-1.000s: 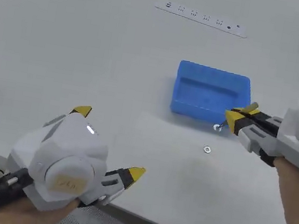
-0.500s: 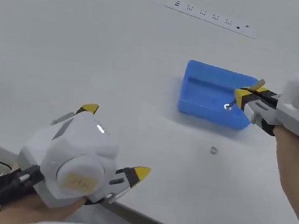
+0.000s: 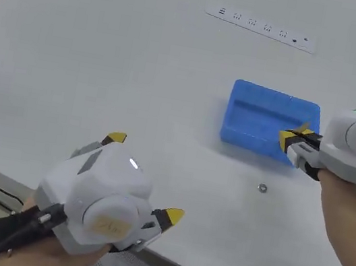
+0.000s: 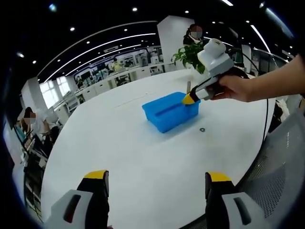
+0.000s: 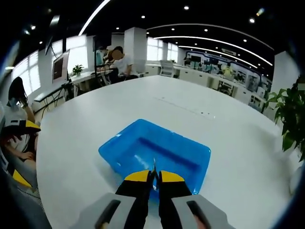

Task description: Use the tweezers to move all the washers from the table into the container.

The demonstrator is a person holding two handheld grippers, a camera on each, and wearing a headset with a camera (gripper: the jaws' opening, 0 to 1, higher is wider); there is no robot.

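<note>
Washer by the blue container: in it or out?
Out. The washer lies on the white table, apart from the container, in front of its near wall in the head view.

A white table (image 3: 108, 60) is seen. A blue container (image 3: 273, 93) is set on it toward the right, open side up. One washer (image 3: 262, 187) is laid flat on the tabletop, nearer than the container and apart from it. A white power strip (image 3: 260, 28) is placed at the far side, well beyond the container.
</note>
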